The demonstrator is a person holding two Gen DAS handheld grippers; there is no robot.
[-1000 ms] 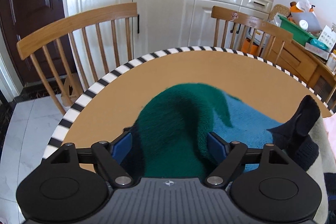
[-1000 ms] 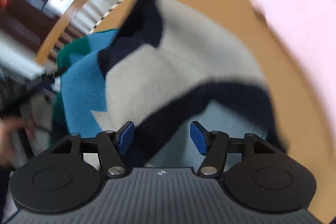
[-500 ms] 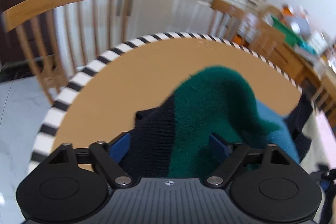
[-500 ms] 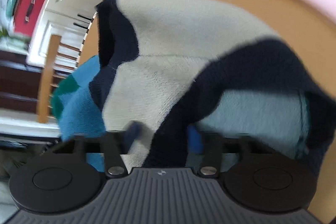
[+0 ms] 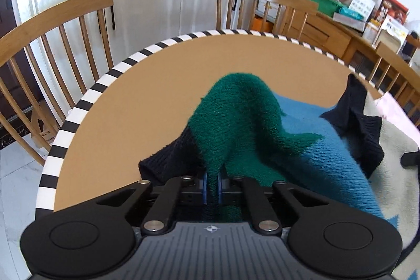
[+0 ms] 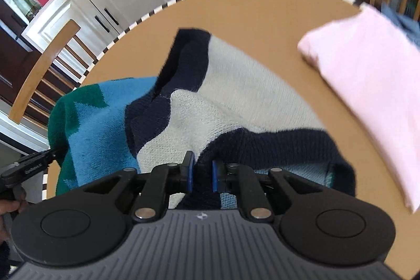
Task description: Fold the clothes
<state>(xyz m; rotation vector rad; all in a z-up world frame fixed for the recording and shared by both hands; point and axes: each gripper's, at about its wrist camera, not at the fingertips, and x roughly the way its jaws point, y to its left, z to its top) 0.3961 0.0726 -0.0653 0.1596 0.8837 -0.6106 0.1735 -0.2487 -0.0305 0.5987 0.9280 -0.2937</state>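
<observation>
A colour-blocked knitted sweater in green, blue, navy and cream (image 6: 199,106) is spread, unfolded, at centre frame on the round tan tabletop (image 5: 157,85). Both grippers' fingers are clamped on its near edge: left gripper (image 5: 212,186), right gripper (image 6: 200,173). A folded pink garment (image 6: 367,85) lies upper right, judged finished.

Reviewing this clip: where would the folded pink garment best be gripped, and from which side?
Judging from the right wrist view, grip the pink garment at its rounded near-left corner, coming in low across the bare table. That thick folded edge faces open tabletop; the sweater lies apart.
</observation>
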